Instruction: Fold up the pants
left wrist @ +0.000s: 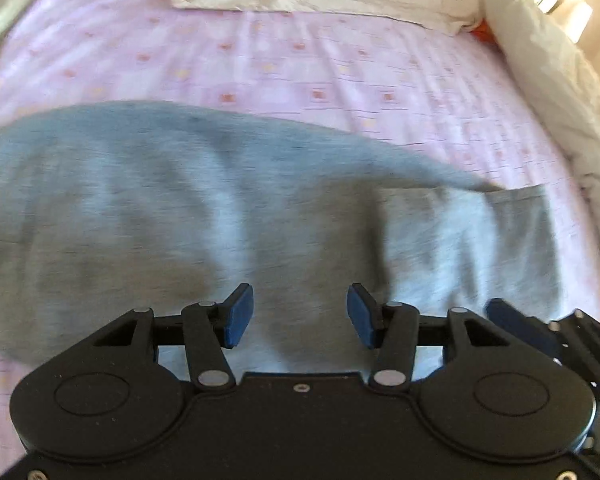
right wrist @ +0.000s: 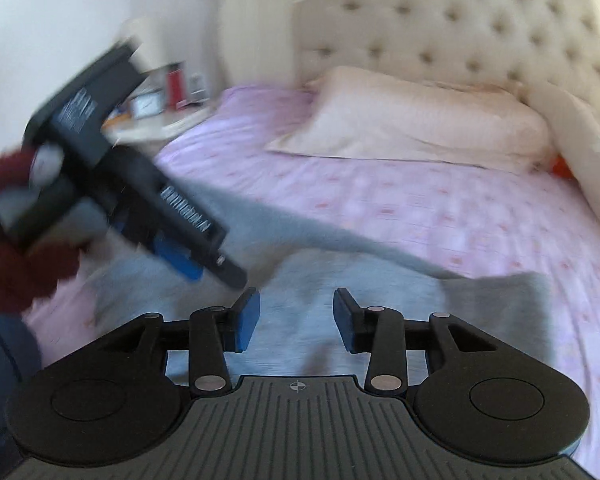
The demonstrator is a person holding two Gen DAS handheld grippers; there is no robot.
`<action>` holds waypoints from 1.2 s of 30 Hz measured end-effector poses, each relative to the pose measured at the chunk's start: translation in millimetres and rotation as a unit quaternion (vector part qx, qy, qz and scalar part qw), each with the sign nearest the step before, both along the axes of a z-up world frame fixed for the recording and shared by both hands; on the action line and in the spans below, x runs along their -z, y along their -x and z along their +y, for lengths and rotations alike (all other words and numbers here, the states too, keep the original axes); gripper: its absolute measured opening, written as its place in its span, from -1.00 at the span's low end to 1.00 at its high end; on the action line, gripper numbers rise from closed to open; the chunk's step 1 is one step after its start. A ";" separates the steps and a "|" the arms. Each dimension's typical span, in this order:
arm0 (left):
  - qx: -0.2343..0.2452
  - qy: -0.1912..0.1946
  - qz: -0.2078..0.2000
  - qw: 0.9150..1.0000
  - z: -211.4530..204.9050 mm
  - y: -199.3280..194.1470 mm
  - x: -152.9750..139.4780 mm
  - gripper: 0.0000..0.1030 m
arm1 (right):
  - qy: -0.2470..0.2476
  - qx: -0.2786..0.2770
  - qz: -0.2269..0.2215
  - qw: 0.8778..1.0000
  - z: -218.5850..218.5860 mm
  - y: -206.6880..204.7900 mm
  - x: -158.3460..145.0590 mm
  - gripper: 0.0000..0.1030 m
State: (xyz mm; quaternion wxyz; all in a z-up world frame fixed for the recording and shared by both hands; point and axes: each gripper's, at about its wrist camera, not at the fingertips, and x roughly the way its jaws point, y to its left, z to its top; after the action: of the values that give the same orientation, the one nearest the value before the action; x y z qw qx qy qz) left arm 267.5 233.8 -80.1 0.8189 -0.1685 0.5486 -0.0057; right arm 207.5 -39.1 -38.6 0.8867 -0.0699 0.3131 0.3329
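Pants [left wrist: 180, 208], grey, lie on the pink bedsheet [left wrist: 340, 72]; both grippers' jaws spread, empty; label text unreadable.

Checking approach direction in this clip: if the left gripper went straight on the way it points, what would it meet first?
Most likely the grey pants: the open left gripper points at the cloth spread on the pink bed sheet. The picture is blurred, so depth is uncertain.

**A home bedroom**

A bed [right wrist: 440, 208] with a pink patterned sheet fills both views. At its head stands a cream tufted headboard [right wrist: 460, 28], with a pale pillow [right wrist: 412, 120] lying just before it. Beside the bed, a nightstand [right wrist: 160, 124] holds small household items.
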 end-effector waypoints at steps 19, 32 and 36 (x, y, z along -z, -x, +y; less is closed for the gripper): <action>0.077 0.033 -0.106 0.991 -87.0 -4.8 -30.6 -0.66 | -0.042 0.135 0.027 0.990 -54.6 -22.9 18.8 -0.24; 0.032 0.002 -0.005 0.999 -41.8 -5.1 8.7 -0.10 | -0.001 0.212 0.089 0.973 -64.2 -127.9 66.3 -0.66; 0.028 -0.014 0.007 0.999 -25.1 0.0 8.3 -0.08 | -0.006 0.242 0.106 0.965 -70.5 -130.6 73.4 -0.87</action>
State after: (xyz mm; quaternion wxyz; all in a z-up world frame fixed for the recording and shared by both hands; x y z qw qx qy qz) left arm 267.6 208.6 -88.4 0.8169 -0.1412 0.5589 -0.0197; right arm 338.1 -109.7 -112.0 0.9030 0.0492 0.4107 0.1162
